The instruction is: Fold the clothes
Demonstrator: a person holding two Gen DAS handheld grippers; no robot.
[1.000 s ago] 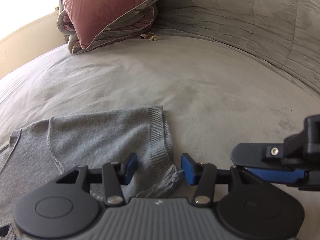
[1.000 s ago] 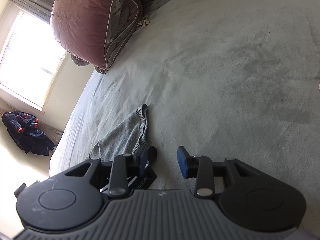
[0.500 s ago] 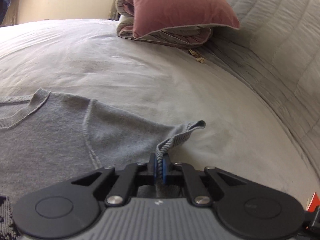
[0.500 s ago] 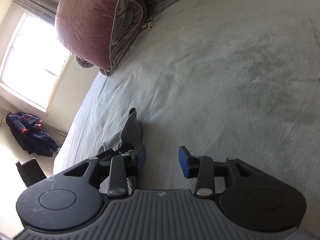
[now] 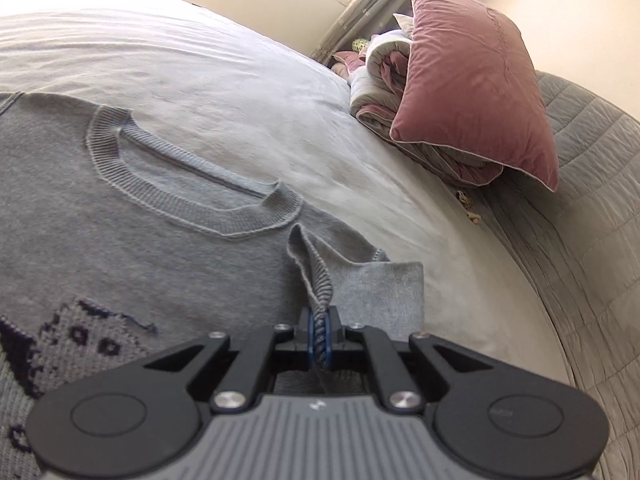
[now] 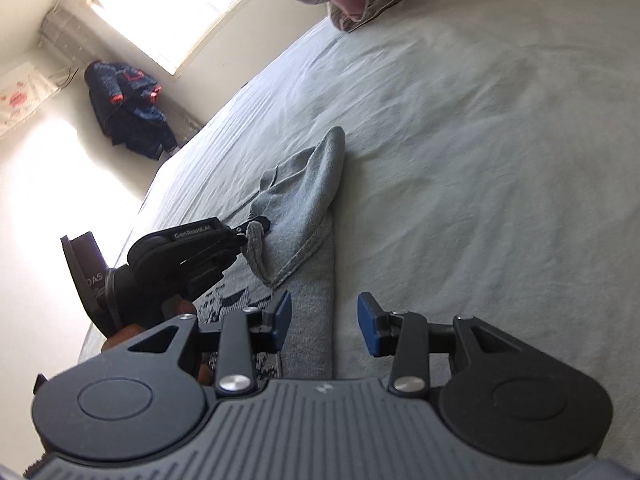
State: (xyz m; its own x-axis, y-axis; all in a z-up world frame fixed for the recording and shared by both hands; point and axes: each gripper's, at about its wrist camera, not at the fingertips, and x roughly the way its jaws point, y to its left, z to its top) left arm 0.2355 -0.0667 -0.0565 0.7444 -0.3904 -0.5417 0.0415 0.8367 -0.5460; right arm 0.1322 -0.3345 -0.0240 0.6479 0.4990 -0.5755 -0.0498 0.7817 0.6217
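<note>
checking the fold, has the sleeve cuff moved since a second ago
Yes. The left gripper has carried the sleeve cuff off the bedspread and in over the sweater chest.

A second ago my left tool [image 5: 319, 330] stood open around the ribbed cuff [image 5: 310, 268] of the grey knitted sweater [image 5: 132, 236]; now it is clamped on that cuff and has carried it in over the sweater's body, so the sleeve [image 6: 308, 196] lies folded across the chest near the round neckline [image 5: 192, 188]. My right tool [image 6: 325, 322] has shifted too, its blue pads now over the sweater's straight side edge, nothing between them.
</note>
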